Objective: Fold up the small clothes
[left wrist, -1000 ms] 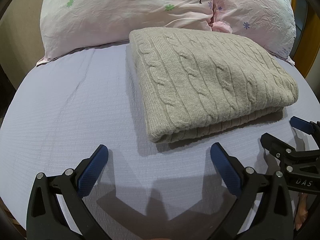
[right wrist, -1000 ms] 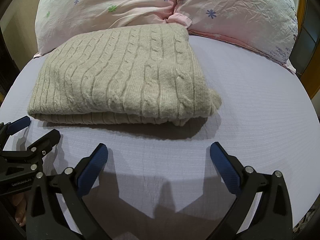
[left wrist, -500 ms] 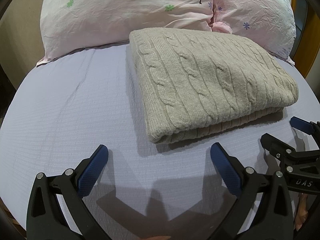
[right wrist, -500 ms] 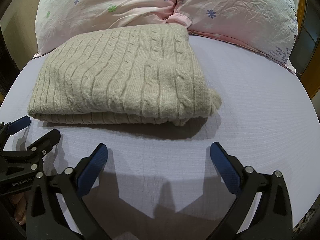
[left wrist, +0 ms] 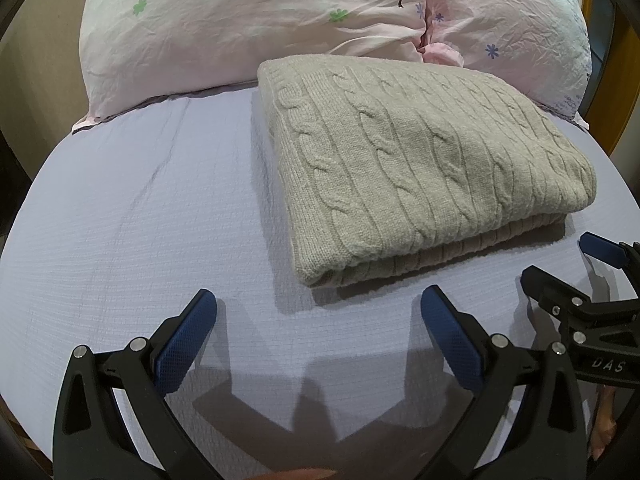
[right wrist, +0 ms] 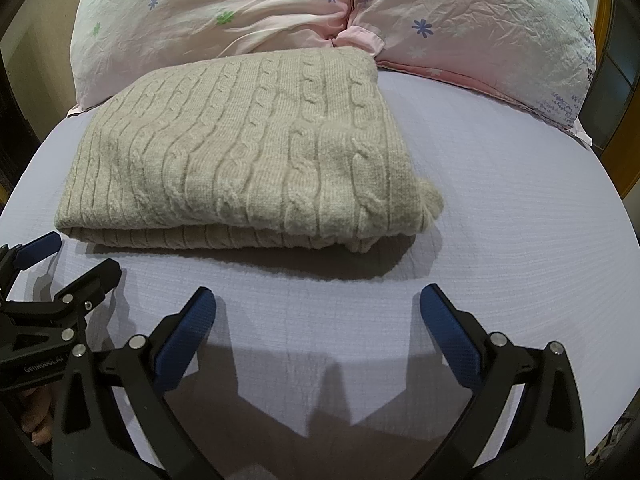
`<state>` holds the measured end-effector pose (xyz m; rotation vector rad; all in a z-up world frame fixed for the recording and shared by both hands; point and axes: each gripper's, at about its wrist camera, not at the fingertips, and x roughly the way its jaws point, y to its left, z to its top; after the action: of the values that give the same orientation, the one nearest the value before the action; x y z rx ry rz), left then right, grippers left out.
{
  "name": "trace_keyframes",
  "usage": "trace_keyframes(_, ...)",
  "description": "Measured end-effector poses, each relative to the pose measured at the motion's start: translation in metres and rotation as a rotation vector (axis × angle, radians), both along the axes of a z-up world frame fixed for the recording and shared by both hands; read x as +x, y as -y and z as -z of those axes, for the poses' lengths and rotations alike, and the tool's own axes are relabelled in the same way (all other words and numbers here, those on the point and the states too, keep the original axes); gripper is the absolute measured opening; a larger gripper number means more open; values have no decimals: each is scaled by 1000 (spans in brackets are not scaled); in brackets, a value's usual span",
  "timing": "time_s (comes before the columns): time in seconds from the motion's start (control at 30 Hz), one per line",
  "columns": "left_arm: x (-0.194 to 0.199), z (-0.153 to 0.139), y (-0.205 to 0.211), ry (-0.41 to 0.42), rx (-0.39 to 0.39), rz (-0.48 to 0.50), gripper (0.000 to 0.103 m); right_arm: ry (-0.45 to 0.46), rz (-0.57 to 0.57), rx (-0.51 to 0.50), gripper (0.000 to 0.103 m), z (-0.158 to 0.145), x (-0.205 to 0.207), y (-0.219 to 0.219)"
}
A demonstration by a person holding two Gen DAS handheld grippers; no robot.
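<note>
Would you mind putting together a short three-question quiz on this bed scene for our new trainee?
1. True or false: the left gripper is clamped on the beige cable-knit sweater.
2. Multiple choice: what lies directly behind the sweater? A) a wooden box B) pink floral pillows C) a laundry basket
3. Fill in: the sweater rests, already folded, on the lavender ____.

Key
1. False: both the left and the right gripper stand open, short of the sweater's near edge, holding nothing.
2. B
3. bedsheet
</note>
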<state>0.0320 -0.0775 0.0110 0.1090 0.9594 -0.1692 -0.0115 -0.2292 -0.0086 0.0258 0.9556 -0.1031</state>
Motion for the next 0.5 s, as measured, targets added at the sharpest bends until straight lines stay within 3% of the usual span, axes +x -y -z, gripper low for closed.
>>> trace_keyframes(0.5, 1, 1, 0, -6, 1, -5, 102, 0, 0, 0, 101, 0, 0, 0)
